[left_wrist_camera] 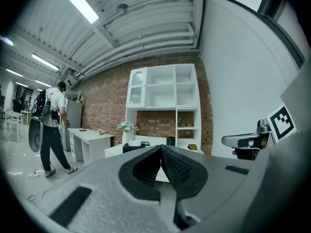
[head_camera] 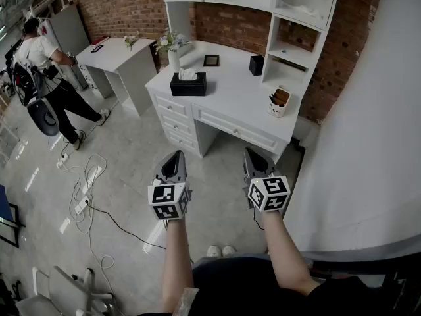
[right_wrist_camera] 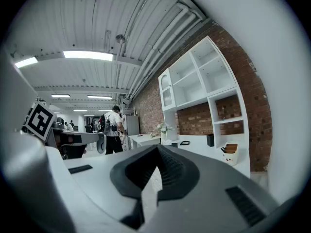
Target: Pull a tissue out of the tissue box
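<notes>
Head view only: black tissue box on white counter, well apart from left gripper and right gripper; gripper views only: both jaws together, empty.

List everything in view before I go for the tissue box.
desk: one, white, with drawers and shelves, against the brick wall
tissue box: one, black, white tissue sticking up, desk's left part
vase: one, white, with flowers, behind the tissue box
frame: one, dark, small, desk's back middle
container: one, black, right of the frame
cup: one, white, brown contents, desk's right front
side desk: one, white, far left
person: one, white top, beside the side desk
cables: several, white and black, on the floor at left
left tool: one, grey, jaws shut, empty, short of the desk
right tool: one, grey, jaws shut, empty, alongside it
</notes>
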